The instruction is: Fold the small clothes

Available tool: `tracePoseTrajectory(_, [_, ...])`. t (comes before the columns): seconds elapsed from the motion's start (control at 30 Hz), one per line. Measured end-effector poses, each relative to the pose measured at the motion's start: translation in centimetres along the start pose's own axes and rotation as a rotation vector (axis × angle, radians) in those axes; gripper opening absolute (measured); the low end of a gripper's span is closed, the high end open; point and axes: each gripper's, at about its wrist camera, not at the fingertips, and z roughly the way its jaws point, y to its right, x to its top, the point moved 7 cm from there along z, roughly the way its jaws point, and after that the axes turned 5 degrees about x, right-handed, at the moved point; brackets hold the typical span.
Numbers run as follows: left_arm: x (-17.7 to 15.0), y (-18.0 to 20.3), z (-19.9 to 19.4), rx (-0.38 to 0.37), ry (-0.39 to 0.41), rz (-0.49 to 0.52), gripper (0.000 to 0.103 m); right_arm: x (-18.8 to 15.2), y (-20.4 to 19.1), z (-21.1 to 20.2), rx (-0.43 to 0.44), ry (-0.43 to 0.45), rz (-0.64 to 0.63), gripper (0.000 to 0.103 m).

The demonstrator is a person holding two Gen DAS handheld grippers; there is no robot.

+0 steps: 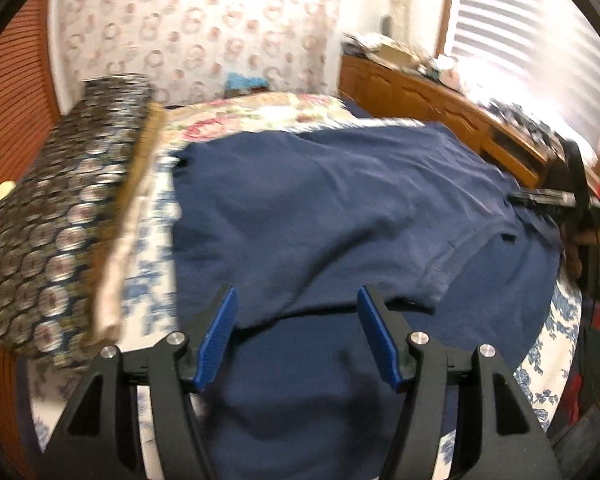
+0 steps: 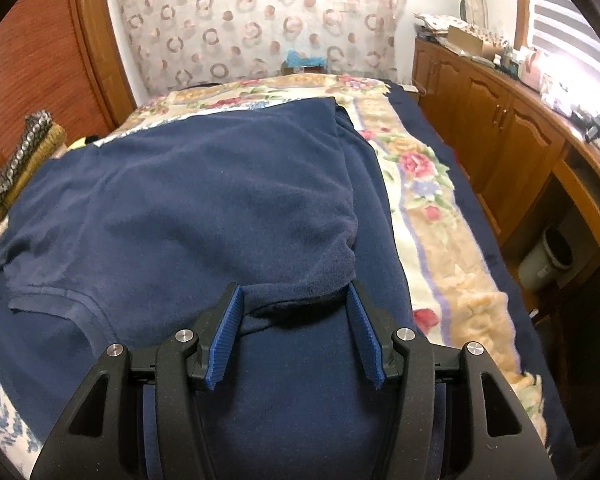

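A navy shirt lies spread over the bed, with one part folded over on top of the rest. My left gripper hovers open above the shirt's near edge, and nothing sits between its blue pads. My right gripper is also open; the rounded edge of the folded layer bulges between its fingertips, and I see no pad pressing on it. In the left wrist view the right gripper shows at the far right over the shirt, with a hand behind it. A hemmed sleeve lies flat at the left.
A floral blanket covers the bed's right side and a blue-and-white sheet its left. A dark patterned roll lies along the left edge. Wooden cabinets and a bin stand to the right.
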Motion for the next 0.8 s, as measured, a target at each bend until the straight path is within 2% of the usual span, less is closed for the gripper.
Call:
tracePoseTrajectory(0.03, [-0.1, -0.7, -0.1, 0.014, -0.003, -0.015, 0.062, 0.0, 0.0, 0.0, -0.004, -0.001, -0.004, 0.054])
tracePoseTrajectory(0.1, [-0.5, -1.9, 0.3, 0.03, -0.02, -0.038, 0.05, 0.1, 0.0, 0.1, -0.004, -0.001, -0.004, 0.055])
tracePoseTrajectory(0.2, [-1.0, -2.8, 1.0, 0.053, -0.045, -0.038, 0.043, 0.1, 0.0, 0.1, -0.004, -0.001, -0.004, 0.055])
tracePoseTrajectory(0.3, [-1.2, -3.1, 2.1, 0.095, -0.063, -0.031, 0.043, 0.1, 0.0, 0.1, -0.005, -0.002, -0.005, 0.055])
tracePoseTrajectory(0.53, [-1.4, -2.3, 3.3, 0.091, -0.073, -0.003, 0.042, 0.1, -0.1, 0.1, -0.006, -0.001, -0.006, 0.055])
tracePoseTrajectory(0.57, [-1.3, -2.2, 3.4, 0.096, -0.072, 0.002, 0.031, 0.1, 0.0, 0.1, -0.006, -0.001, -0.006, 0.055])
tracePoseTrajectory(0.63, [-1.0, -2.3, 3.4, 0.104, -0.065, 0.01, 0.024, 0.1, -0.1, 0.1, -0.006, -0.001, -0.006, 0.055])
tracePoseTrajectory(0.67, [-0.8, -2.2, 3.4, 0.098, -0.06, 0.016, 0.015, 0.1, 0.0, 0.1, -0.007, -0.001, -0.007, 0.055])
tracePoseTrajectory(0.8, [0.1, -1.9, 2.3, 0.118, -0.018, 0.041, 0.009, 0.1, 0.0, 0.1, -0.006, -0.001, -0.006, 0.055])
